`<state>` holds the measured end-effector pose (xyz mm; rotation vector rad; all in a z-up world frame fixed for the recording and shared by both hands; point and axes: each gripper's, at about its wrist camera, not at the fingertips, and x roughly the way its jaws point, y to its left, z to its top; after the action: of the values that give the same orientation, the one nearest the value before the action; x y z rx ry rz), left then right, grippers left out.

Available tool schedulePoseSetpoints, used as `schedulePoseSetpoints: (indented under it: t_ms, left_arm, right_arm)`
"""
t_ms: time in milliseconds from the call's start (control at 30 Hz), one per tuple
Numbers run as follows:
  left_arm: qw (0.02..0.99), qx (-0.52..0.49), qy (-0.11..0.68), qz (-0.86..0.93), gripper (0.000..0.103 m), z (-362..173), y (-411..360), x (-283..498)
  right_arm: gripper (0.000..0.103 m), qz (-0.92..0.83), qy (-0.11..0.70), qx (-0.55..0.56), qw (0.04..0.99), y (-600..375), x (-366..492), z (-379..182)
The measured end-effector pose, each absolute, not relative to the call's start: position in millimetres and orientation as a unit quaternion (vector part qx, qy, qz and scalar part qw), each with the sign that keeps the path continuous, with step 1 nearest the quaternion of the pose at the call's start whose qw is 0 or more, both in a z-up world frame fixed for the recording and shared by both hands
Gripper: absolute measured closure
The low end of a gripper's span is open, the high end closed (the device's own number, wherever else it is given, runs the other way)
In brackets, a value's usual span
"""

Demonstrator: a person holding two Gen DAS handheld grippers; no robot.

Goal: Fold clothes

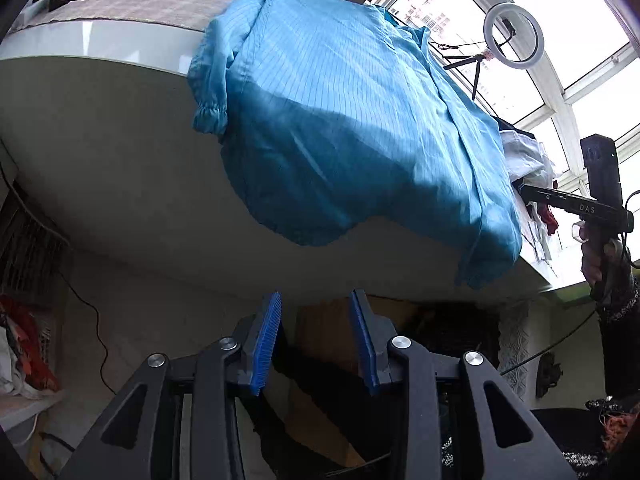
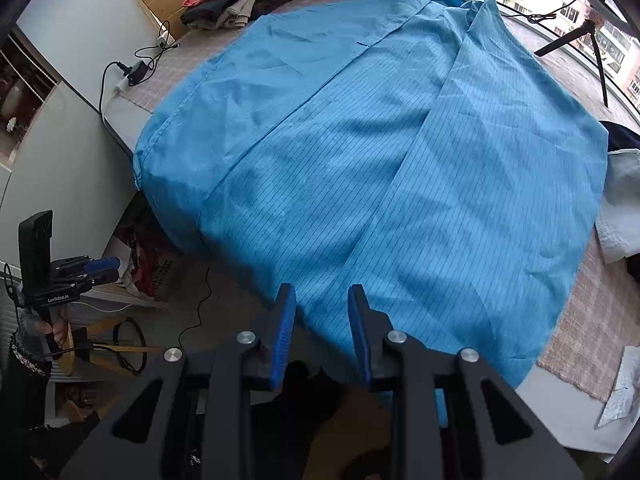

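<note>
A big blue striped cloth shirt (image 2: 380, 168) lies spread flat on the table (image 1: 120, 152), its edge hanging over, while the left gripper (image 1: 316, 300) and right gripper (image 2: 322, 292) wait below it, jaws apart and holding nothing.

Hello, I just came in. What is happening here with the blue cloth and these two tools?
A person is folding clothes with a handheld gripper in each hand. A blue striped garment lies spread over the table, with its lower part and one cuffed sleeve hanging over the front edge. Both the left gripper and the right gripper have their jaws open and hold nothing. The left one is below the table edge; the right one is just over the garment's near hem. A pile of folded clothes sits at the far corner.
</note>
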<state>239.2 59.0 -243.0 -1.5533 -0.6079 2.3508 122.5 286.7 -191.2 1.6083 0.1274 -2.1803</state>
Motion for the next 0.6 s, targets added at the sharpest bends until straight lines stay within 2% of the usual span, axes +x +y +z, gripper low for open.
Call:
schedulePoseSetpoints:
  t_ms: [200, 267, 433, 600]
  left_arm:
    - [0.085, -0.5, -0.203, 0.837, 0.067, -236.2, 45.3, 198.0]
    - [0.069, -0.49, -0.211, 0.843, 0.064, -236.2, 33.3, 180.6]
    - [0.031, -0.49, -0.236, 0.839, 0.063, -249.1, 4.0, 146.8]
    - [0.014, -0.497, -0.276, 0.822, 0.056, -259.0, -8.9, 131.8]
  right_arm:
    - [0.076, -0.78, 0.075, 0.565, 0.26, 242.3, 92.8, -165.5]
    - [0.076, -0.777, 0.083, 0.562, 0.271, 230.9, 64.4, -161.3]
    - [0.075, -0.77, 0.104, 0.555, 0.297, 202.4, -6.7, -150.9]
    - [0.075, -0.762, 0.119, 0.549, 0.321, 174.7, -79.8, -140.5]
